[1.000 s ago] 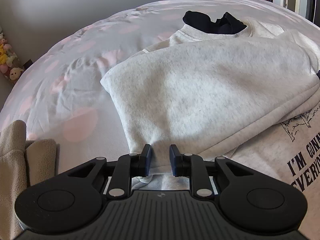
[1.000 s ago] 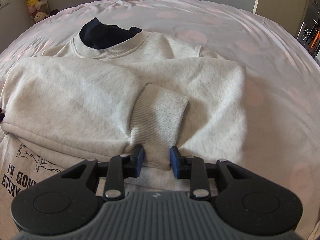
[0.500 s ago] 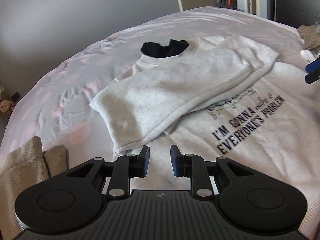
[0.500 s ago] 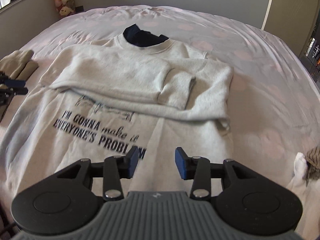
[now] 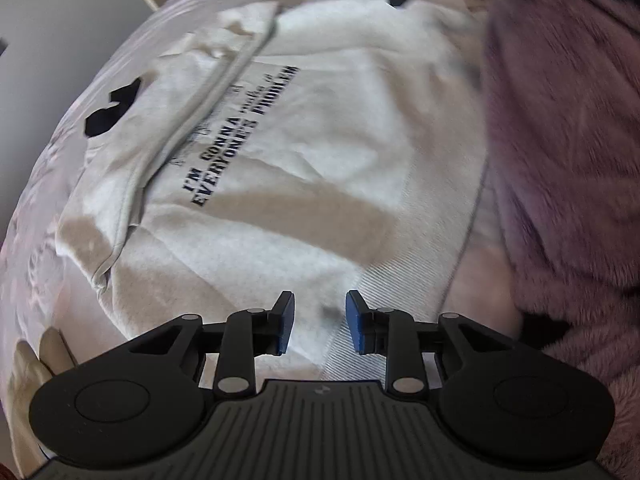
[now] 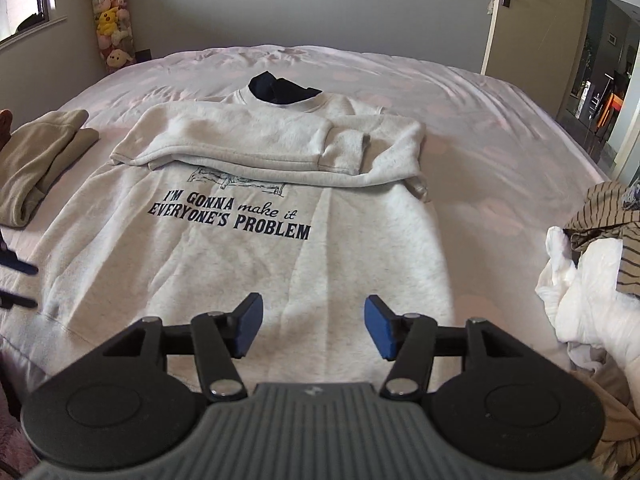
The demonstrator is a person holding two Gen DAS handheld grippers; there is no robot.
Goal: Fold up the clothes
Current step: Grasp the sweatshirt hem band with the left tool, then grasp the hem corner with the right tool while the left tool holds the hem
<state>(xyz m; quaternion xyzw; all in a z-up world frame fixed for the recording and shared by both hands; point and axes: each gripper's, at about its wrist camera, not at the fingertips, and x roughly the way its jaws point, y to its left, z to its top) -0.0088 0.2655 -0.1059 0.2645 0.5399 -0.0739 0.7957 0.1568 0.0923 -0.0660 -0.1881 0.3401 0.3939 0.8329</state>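
Sweatshirt (image 6: 248, 264) is seen spread flat, print up, on the bed (image 6: 500, 128), ahead of the right gripper (image 6: 314, 330), w/ both sleeves laid across the chest in a band beyond the lettering. A dark garment (image 6: 280, 88) shows at the neck opening, well beyond the fingers. The right fingers are held wide apart, nothing between them, hovering over the lower body near the hem. The left gripper (image 5: 320, 322) is also parted, less widely, nothing gripped; its fingertips sit just above the ribbed hem (image 5: 400, 304), though the left view is motion-blurred, so contact can't be confirmed.

Handling, as judged: thick fleece, soft and limp, fairly heavy for cloth, not slippery, not fragile. Sag is to be expected if it's lifted at one point only, and the crossed sleeves could slide off. The ribbed hem is probably best pinched at both corners, through both layers.

Beige clothes (image 6: 36, 160) lie to the left of the fingers, a white and striped pile (image 6: 592, 264) to the right.
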